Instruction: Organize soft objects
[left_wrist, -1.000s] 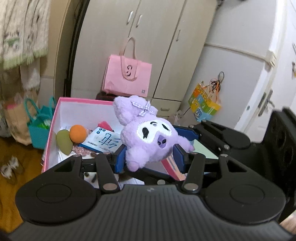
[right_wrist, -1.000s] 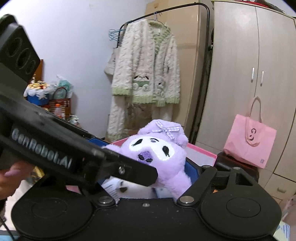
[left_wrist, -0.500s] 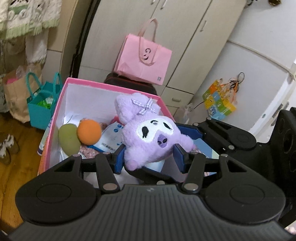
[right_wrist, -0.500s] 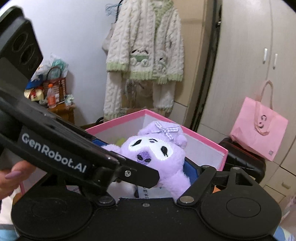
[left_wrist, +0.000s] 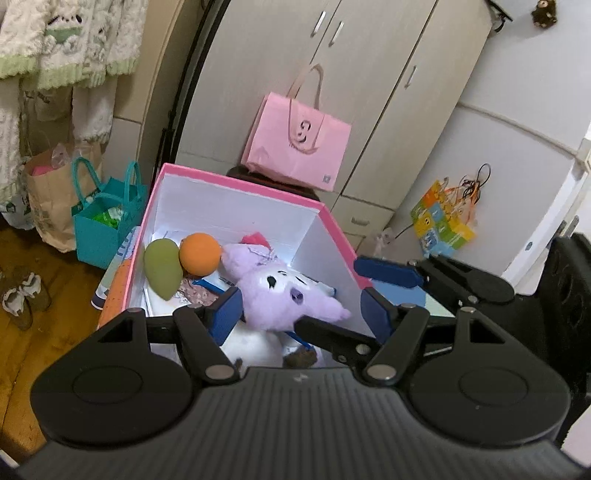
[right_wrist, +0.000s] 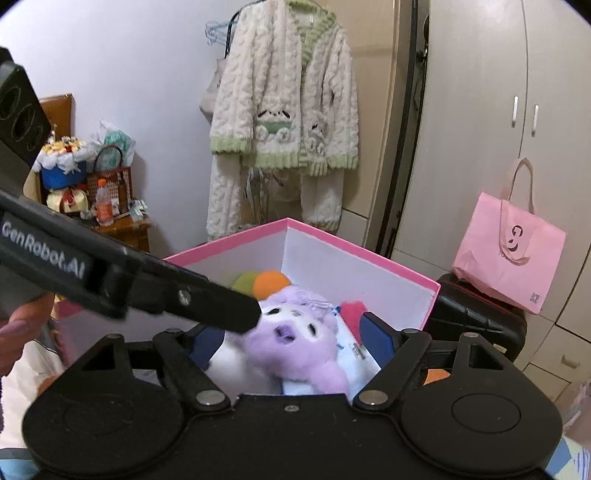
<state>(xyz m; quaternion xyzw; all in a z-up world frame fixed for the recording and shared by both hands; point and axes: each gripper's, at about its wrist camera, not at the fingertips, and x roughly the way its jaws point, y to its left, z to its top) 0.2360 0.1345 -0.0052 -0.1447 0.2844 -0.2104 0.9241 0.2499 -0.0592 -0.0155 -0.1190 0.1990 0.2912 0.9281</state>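
left gripper (left_wrist: 299, 308) – jaws just opening, wide, toy being released | right gripper (right_wrist: 291, 339) – wide, nothing being gripped | risk: purple toy (left_wrist: 284, 291) being snagged and dragged out of pink box (left_wrist: 236, 181) as fingers are being withdrawn

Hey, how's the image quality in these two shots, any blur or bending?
Left wrist view: mostly sharp, fisheye bows the wardrobe edges, and the purple plush is slightly soft. Right wrist view: the plush is plainly motion-blurred, the hanging cardigan stays crisp, and the corners are dark.
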